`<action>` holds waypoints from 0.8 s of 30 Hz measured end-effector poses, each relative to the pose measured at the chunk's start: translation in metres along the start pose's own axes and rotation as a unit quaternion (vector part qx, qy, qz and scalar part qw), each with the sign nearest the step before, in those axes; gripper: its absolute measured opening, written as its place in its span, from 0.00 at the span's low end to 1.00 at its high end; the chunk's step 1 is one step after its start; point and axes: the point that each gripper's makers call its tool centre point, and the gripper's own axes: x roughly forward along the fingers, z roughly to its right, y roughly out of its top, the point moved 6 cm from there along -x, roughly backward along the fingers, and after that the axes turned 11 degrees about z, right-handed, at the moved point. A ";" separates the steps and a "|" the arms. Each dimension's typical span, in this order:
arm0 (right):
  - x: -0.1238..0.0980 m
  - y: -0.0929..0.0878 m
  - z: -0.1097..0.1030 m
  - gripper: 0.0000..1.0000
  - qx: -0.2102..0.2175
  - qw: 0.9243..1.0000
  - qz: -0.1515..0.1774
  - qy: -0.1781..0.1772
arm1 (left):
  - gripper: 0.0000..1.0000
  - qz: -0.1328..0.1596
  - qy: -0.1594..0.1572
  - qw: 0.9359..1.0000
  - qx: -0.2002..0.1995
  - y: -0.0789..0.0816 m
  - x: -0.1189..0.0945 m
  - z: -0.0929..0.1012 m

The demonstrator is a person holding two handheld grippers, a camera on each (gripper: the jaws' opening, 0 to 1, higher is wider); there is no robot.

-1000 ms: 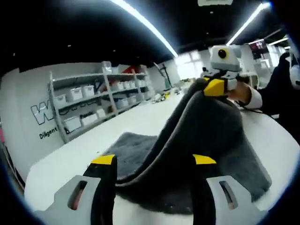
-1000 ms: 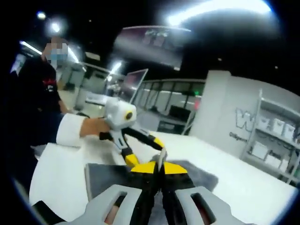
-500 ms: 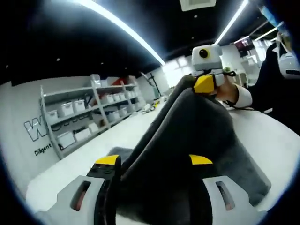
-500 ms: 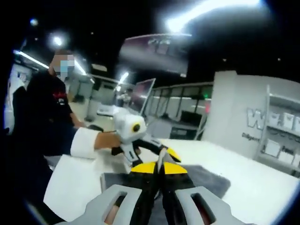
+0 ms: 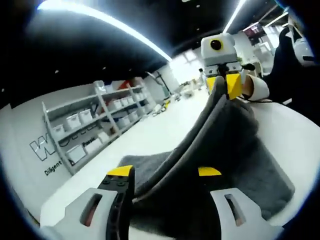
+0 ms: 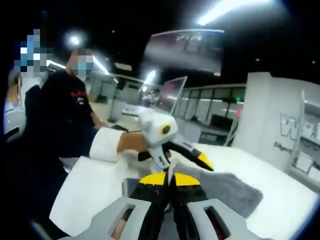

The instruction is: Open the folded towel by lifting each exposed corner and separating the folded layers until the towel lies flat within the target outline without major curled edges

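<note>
A dark grey towel [image 5: 240, 140] lies on the white table [image 5: 165, 120], with one corner pulled up into a steep ridge. My right gripper [image 5: 223, 86] is shut on that raised corner at the top of the ridge. The ridge runs down between the yellow-tipped jaws of my left gripper [image 5: 165, 172], which stand wide apart and open. In the right gripper view, my right gripper [image 6: 170, 179] pinches a thin towel edge, and the left gripper [image 6: 187, 159] sits just beyond it over the towel [image 6: 235, 187], held by a hand in a white cuff.
Metal shelves with white bins [image 5: 95, 120] line the wall past the table's far edge. A person in dark clothes [image 6: 60, 120] stands at the table's near side. Bare tabletop [image 6: 95, 185] lies beside the towel. A monitor [image 6: 170, 95] stands behind.
The right gripper has kept its hold and carried the corner higher, so the ridge stands steeper. The left gripper has come nearer to the right one, its jaws still apart.
</note>
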 end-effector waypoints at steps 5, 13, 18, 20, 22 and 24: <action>0.000 -0.003 0.004 0.00 0.016 1.000 0.005 -0.018 | 0.26 0.005 -0.004 1.000 -0.003 0.003 0.001 0.003; 0.002 -0.008 0.009 0.18 0.011 0.999 0.006 -0.045 | 0.17 0.002 0.003 1.000 -0.020 0.004 0.003 0.004; 0.006 -0.008 0.003 0.28 0.002 0.999 0.008 -0.043 | 0.16 -0.002 0.011 1.000 -0.024 0.006 0.007 0.006; 0.009 -0.006 0.007 0.39 -0.019 0.999 0.008 -0.050 | 0.15 0.001 0.015 0.999 -0.045 0.007 0.008 0.006; 0.011 -0.004 0.005 0.46 -0.033 0.998 0.012 -0.053 | 0.15 0.000 0.020 0.998 -0.059 0.008 0.009 0.005; 0.012 -0.002 0.000 0.46 -0.037 0.998 0.017 -0.051 | 0.15 0.002 0.023 0.997 -0.067 0.010 0.010 0.005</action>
